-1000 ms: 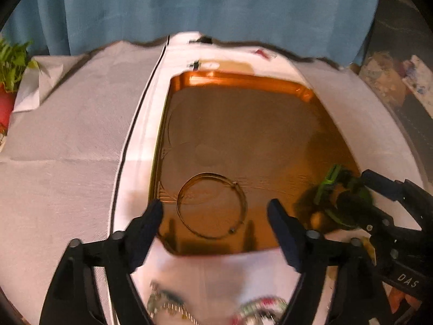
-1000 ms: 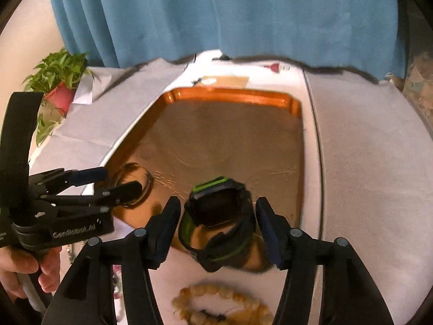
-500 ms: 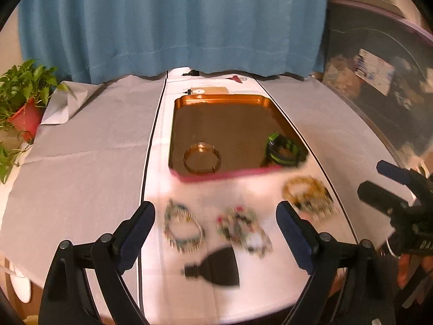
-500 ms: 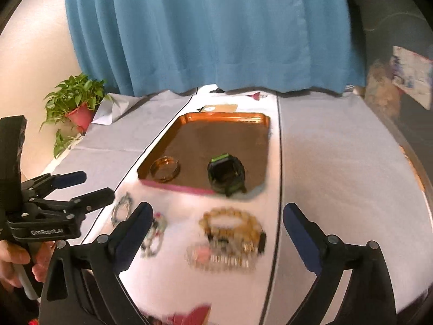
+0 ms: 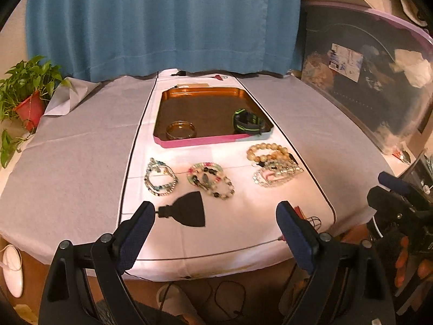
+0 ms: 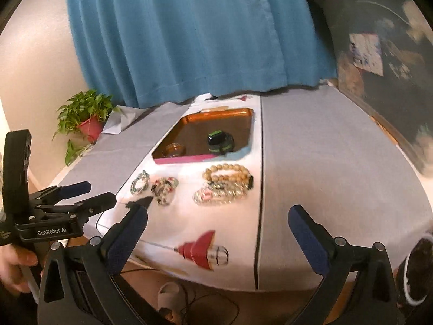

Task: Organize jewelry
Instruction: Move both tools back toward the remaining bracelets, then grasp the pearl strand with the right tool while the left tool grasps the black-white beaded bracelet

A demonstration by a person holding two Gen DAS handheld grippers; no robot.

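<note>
**Pulling back from the tray with two pieces delivered**

Backing away describes both tools: a second ago the left gripper (image 5: 215,218) framed the gold bangle (image 5: 180,130) inside the copper tray (image 5: 211,91), and the right gripper (image 6: 217,223) straddled the black-and-green watch (image 6: 220,142). Now both hang off the near edge of the bench (image 5: 67,149), jaws spread wide and holding nothing. Bangle and watch rest on the tray floor, well apart. Outside the tray, on the white runner, lie a teal bead bracelet (image 5: 160,176), a mixed pastel cluster (image 5: 209,178), an amber bead bracelet (image 5: 266,152) and a clear beaded piece (image 5: 276,174) touching it. In my judgement the task is partway through, with these four groups next.
</note>
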